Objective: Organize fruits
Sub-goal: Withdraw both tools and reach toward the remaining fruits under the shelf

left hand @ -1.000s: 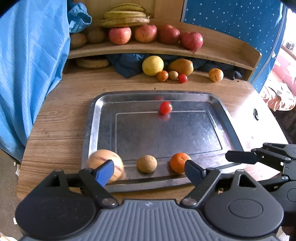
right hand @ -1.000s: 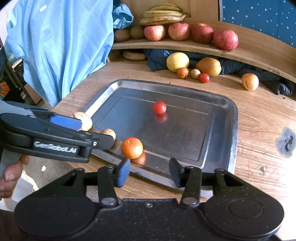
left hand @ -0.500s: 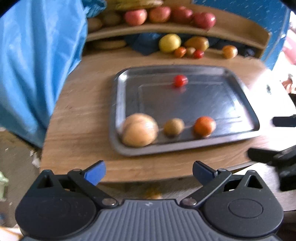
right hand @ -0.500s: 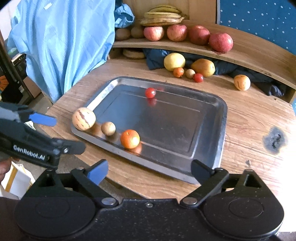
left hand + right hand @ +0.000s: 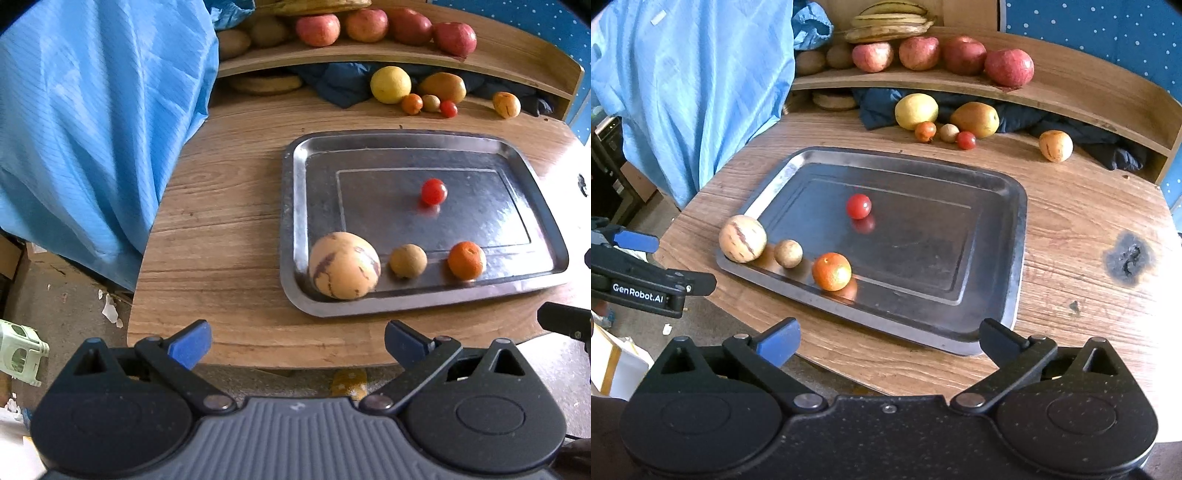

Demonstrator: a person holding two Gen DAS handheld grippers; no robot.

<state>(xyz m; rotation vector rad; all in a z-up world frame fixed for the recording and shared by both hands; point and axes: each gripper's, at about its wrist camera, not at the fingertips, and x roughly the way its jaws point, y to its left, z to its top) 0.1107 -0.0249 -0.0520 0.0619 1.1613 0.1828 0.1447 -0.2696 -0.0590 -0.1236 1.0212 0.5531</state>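
I think I am working in a home room. Ahead of my grippers stands a worn wooden table (image 5: 1071, 236) with a burn mark (image 5: 1128, 258), a wooden shelf (image 5: 1082, 85) with apples (image 5: 919, 52) and bananas (image 5: 890, 22), and a blue cloth (image 5: 690, 85) hanging at the left.

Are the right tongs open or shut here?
Open. The right tongs have their fingers spread wide, nothing between them, short of the tray.

A silver tray (image 5: 1004, 236) carries a red tomato (image 5: 858, 206), an orange mandarin (image 5: 831, 271) and a purple-streaked cream melon (image 5: 742, 244).
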